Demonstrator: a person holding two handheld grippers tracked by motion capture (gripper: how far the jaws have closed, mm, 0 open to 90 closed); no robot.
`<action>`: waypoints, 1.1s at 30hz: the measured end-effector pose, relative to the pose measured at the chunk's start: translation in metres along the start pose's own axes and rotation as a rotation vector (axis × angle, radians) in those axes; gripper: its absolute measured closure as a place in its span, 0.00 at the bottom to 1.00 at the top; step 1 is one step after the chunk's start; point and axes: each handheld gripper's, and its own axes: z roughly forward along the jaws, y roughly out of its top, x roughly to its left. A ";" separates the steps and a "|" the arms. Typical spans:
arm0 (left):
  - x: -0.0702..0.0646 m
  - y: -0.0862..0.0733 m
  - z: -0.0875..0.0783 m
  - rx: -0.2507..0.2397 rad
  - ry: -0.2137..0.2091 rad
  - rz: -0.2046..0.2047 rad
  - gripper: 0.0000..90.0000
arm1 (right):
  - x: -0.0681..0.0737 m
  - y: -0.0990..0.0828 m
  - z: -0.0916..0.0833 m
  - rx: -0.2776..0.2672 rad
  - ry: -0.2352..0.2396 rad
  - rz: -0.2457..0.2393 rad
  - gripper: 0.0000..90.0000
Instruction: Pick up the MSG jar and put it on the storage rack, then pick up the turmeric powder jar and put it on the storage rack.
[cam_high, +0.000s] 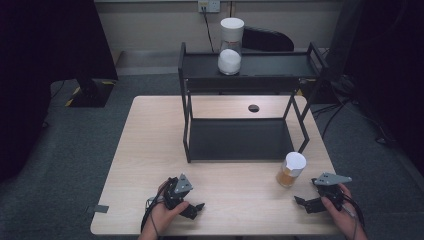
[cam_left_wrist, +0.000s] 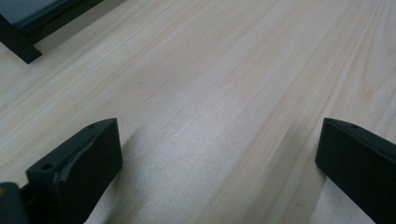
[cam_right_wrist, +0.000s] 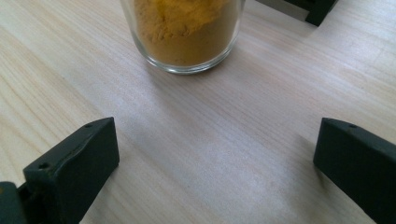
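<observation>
A glass jar of orange-yellow powder (cam_high: 291, 170) with a white lid stands on the table near the rack's front right leg. My right gripper (cam_high: 302, 204) rests low just right of and in front of it, open. In the right gripper view the jar (cam_right_wrist: 187, 32) stands a short way ahead of the gripper (cam_right_wrist: 217, 133), outside the wide-apart jaws. My left gripper (cam_high: 196, 209) sits near the table's front edge, left of centre, also open; in the left gripper view there is bare wood between the jaws of that gripper (cam_left_wrist: 217, 135).
A black two-tier rack (cam_high: 187, 125) stands mid-table; its foot (cam_left_wrist: 18, 44) shows at upper left in the left gripper view. On its top shelf stands a white-lidded jar of white powder (cam_high: 230, 47). A cable hole (cam_high: 253, 108) lies behind the lower shelf.
</observation>
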 end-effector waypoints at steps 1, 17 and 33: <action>0.000 0.000 0.000 0.000 0.000 0.000 0.00 | 0.001 0.000 0.000 -0.001 -0.004 0.004 0.00; 0.000 0.000 0.000 -0.001 0.000 0.000 0.00 | 0.004 -0.001 -0.001 0.000 -0.015 0.015 0.00; 0.000 0.000 0.000 -0.001 0.001 0.000 0.00 | -0.002 0.013 -0.015 -0.087 0.019 0.020 0.01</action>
